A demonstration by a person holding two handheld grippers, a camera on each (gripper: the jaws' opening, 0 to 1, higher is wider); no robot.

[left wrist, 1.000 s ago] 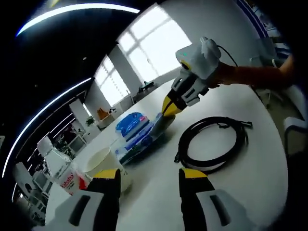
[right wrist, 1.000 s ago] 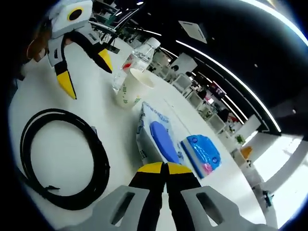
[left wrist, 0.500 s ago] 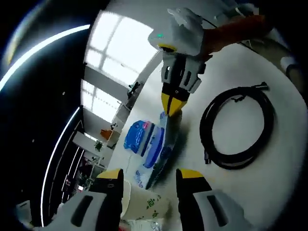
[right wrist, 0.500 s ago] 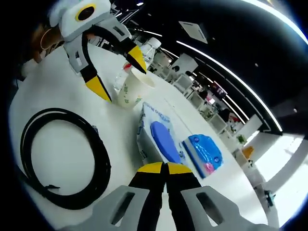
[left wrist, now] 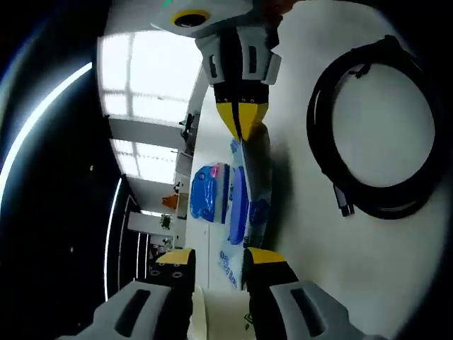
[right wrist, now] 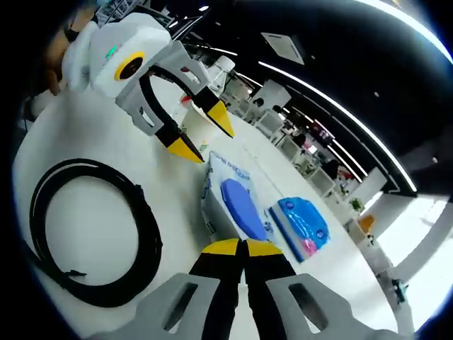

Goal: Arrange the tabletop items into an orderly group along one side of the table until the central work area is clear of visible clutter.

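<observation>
White tabletop (right wrist: 85, 234) carries our coiled black cable (right wrist: 85, 234), and just beside it lies the blue-lidded wipes pack (right wrist: 230, 202), over which our left gripper (right wrist: 202, 134) hangs with jaws spread while our right gripper (right wrist: 242, 248), jaws pressed together, points at the pack's near end.

views face each other, sharing wipes pack (left wrist: 249, 198)

White round table (right wrist: 85, 142) has a coiled black cable (right wrist: 92, 241) lying flat on it, a wet-wipes pack with a blue lid (right wrist: 230, 198) just beside the coil, a smaller blue pack (right wrist: 301, 223) next to that, plus a paper cup (right wrist: 195, 127) and a water bottle (right wrist: 212, 74) further along.
</observation>
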